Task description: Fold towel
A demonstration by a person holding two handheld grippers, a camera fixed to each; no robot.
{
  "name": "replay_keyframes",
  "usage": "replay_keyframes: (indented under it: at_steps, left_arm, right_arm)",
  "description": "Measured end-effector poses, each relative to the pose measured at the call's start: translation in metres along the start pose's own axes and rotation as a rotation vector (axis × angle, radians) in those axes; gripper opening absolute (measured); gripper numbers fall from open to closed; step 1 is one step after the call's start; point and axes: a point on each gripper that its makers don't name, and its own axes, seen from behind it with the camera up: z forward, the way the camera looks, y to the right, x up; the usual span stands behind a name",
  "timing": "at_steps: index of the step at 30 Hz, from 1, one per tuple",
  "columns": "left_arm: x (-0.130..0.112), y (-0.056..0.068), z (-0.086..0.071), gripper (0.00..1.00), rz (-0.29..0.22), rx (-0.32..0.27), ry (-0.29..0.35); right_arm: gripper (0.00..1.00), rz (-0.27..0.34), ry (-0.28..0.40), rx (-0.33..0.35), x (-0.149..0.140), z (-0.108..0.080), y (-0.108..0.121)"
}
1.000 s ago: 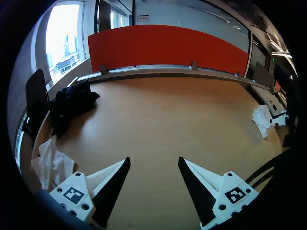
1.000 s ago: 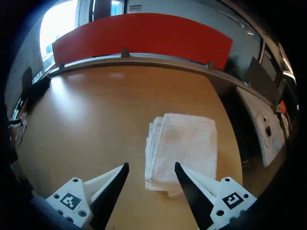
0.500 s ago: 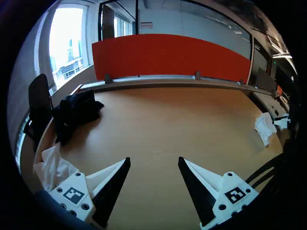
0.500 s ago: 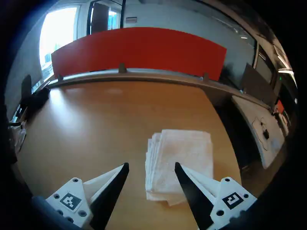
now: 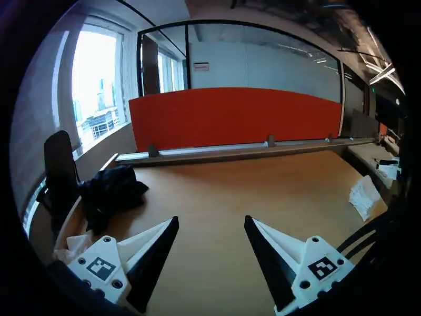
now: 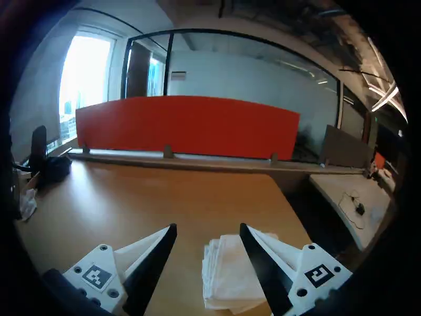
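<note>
As seen in the left gripper view, a broad pale-wood desk spreading ahead and to both sides, bare across its middle. Along its far edge, upright, a long orange-red partition on a grey rail. Behind that, glass walls; at the left, a tall bright window. In the right gripper view, off to the right and apart from the main desk, a second, lighter desk with a thin cable lying on it.

At the main desk's left end, a black chair, back upright, just beside the edge. Next to it, on the desk, a crumpled black bundle, perhaps clothing or a bag; cannot tell which. Nearer, at the left corner, a scrap of rumpled white cloth, partly hidden behind the left tool.

Folded white towel: a neat layered stack lying flat on the desk near its right edge, low in the right gripper view, layer edges facing left. Same towel small and far to the right in the left gripper view, well apart from the left tool.

Of the right tool, fingers spread wide, clamped on nothing; towel showing in the gap and running behind the right-hand finger. Contact between that finger and the towel: cannot tell.

Of the left tool, fingers equally wide apart, holding nothing, over bare desk.
</note>
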Motion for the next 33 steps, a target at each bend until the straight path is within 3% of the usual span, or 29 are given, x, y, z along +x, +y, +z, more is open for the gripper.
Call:
replay_keyframes:
  at_steps: [6, 12, 18, 33]
  left_arm:
    - [0.034, 0.0, -0.004, 0.92, 0.021, 0.01, 0.11]
    - [0.06, -0.003, -0.01, 0.92, 0.021, 0.031, 0.201]
    - [0.072, -0.003, -0.014, 0.92, 0.007, 0.032, 0.241]
    - [0.076, -0.013, -0.018, 0.92, -0.024, 0.047, 0.272]
  right_arm:
    - [0.93, 0.015, 0.136, -0.009, 0.04, -0.006, -0.002]
    - [0.96, -0.022, 0.228, -0.044, 0.065, -0.014, 0.0]
    - [0.99, -0.057, 0.241, -0.036, 0.073, -0.014, -0.007]
    - [1.0, -0.026, 0.281, -0.014, 0.096, -0.012, -0.031]
